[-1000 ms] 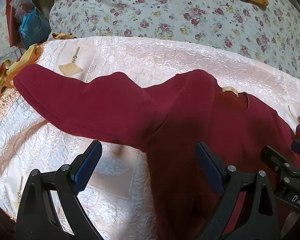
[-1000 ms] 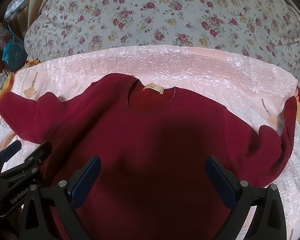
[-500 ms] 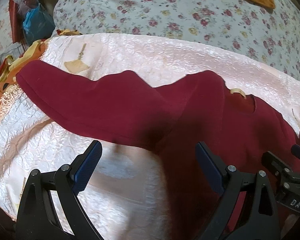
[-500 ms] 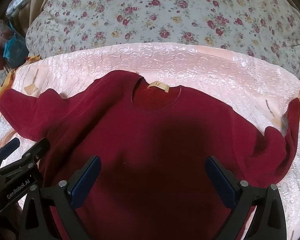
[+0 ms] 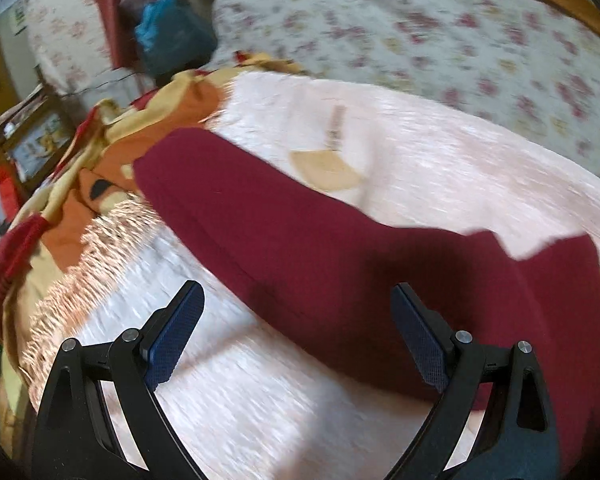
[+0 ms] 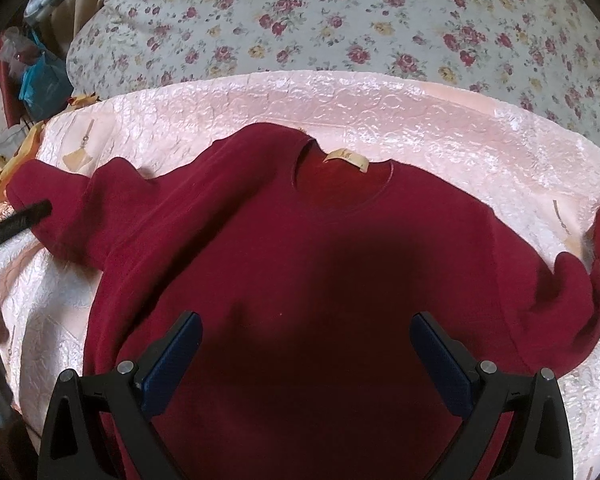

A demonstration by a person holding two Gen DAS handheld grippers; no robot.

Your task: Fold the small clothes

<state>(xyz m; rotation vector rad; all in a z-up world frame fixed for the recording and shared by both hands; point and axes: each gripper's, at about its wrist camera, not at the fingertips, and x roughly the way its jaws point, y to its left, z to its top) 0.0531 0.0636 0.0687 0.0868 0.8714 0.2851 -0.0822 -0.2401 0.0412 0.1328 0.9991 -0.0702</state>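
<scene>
Maroon sweater point(image 6: 300, 264) flat on pink bedspread point(image 6: 420, 120)

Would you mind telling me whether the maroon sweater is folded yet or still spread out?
Spread out, unfolded. The maroon sweater lies flat on the pink bedspread, neck label up, both sleeves extended sideways; the left sleeve lies straight.

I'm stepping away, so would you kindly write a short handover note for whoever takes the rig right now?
Left gripper: open, empty, over the sweater's left sleeve.
Right gripper: open, empty, over the sweater's body.
Dark red knit sweater: flat, front up, both sleeves spread, on the pale pink quilted cover; tan neck label at the far side.
Done: laid out. Left: every fold.
</scene>
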